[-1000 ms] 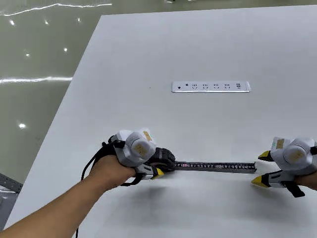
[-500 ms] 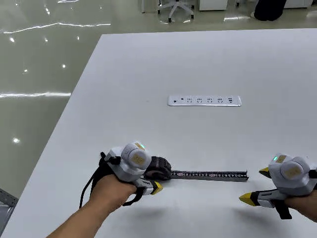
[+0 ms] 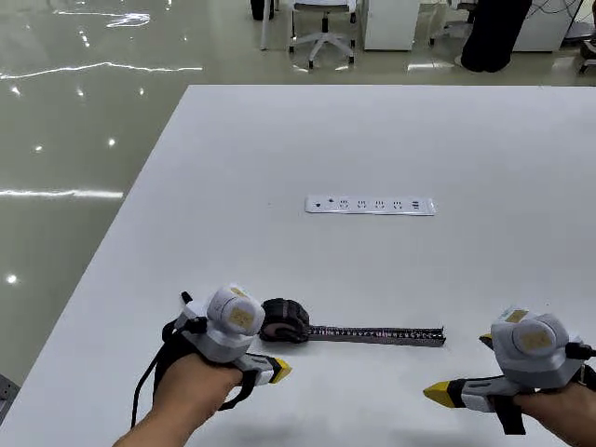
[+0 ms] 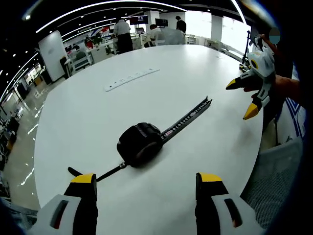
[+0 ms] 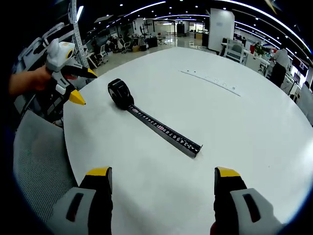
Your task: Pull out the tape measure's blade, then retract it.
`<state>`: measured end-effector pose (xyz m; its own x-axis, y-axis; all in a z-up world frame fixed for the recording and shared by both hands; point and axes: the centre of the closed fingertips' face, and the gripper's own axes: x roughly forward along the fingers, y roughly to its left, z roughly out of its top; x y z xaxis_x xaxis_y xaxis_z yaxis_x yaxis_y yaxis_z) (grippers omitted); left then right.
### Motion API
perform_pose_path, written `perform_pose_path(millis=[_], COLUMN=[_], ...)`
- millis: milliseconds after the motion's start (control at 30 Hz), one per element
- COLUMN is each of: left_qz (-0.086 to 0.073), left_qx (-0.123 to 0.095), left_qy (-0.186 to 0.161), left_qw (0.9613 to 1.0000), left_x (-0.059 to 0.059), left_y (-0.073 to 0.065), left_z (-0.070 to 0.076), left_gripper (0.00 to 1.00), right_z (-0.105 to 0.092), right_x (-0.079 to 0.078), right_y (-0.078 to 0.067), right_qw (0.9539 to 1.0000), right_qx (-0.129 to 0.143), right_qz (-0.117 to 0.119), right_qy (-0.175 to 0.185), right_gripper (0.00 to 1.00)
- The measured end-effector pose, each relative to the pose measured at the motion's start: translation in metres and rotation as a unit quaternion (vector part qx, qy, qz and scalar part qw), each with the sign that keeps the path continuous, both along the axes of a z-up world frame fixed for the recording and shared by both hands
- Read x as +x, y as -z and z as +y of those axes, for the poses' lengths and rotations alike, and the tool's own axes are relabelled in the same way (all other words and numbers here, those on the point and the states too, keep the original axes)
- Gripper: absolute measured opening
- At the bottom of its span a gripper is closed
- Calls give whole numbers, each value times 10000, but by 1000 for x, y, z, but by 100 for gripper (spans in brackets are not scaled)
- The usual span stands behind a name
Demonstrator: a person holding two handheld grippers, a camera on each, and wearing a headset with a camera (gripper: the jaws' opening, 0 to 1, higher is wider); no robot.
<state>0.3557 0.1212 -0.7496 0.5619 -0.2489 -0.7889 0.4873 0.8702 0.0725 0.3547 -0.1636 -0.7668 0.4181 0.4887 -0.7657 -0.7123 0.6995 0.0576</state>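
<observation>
A black tape measure (image 3: 284,319) lies on the white table (image 3: 372,140), its blade (image 3: 377,333) pulled out to the right and flat on the surface. My left gripper (image 3: 275,349) hangs just in front of and left of the case, open and empty. In the left gripper view the case (image 4: 139,143) sits a little beyond the gripper (image 4: 146,178). My right gripper (image 3: 463,366) is open and empty, in front of and to the right of the blade's end hook (image 5: 195,148). Neither gripper touches the tape.
A white power strip (image 3: 370,205) lies farther back at mid-table. The table's left edge (image 3: 121,242) drops to a glossy floor. An office chair (image 3: 321,33) and a person stand beyond the far edge. A short black strap (image 4: 100,175) trails from the case.
The left gripper has let go of the case and drawn back toward me; the right gripper has left the blade's end and drawn back too. The blade stays out. The head camera tilted up.
</observation>
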Motion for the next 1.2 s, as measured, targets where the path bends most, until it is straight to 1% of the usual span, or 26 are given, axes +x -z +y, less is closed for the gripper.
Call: perform_pose_path(millis=[67,133,233,333,433,567,667,800,867,1000,1033,1067,1200], left_qz=[-19,58,24,92,68,46,49,29,25,17,26,33,20], left_qx=[-85,-74,-139,-194,-298,-379,-395,-489,-522,-602,-610,-619,-635], left_qy=[-70,-179,-270,-400,-468,-557,-677,-802,-895,-1091,-1154,-1169,-1263], left_qw=[9999,9998,9995,9990,9984,9977,9969,9956,9946,9922,9914,9912,9900], left_x=[-3,-8,-12,-17,-22,-28,-32,-40,-45,-55,-57,-60,-72], left_y=[-3,-5,-9,-10,-13,-17,-19,-25,-29,-36,-36,-37,-45], left_z=[0,3,4,6,4,4,8,11,13,19,21,22,24], left_gripper=[82,85,88,91,93,96,100,100,100,100,100,100,100], right_z=[2,3,4,6,7,11,16,20,22,22,23,24,21], right_x=[-5,-9,-15,-21,-27,-34,-41,-50,-54,-62,-63,-65,-74], right_y=[-3,-8,-15,-23,-29,-37,-43,-50,-54,-64,-67,-70,-80], right_qw=[10000,9999,9998,9996,9994,9988,9985,9983,9981,9973,9964,9959,9955], right_qx=[36,93,148,178,205,311,382,427,451,508,598,686,726], right_qz=[14,9,4,-11,-27,-37,-19,-14,6,-30,-40,-44,-94], right_qy=[33,89,158,218,274,378,392,385,412,532,596,584,606], right_gripper=[84,86,89,92,96,100,100,100,100,100,100,100,100])
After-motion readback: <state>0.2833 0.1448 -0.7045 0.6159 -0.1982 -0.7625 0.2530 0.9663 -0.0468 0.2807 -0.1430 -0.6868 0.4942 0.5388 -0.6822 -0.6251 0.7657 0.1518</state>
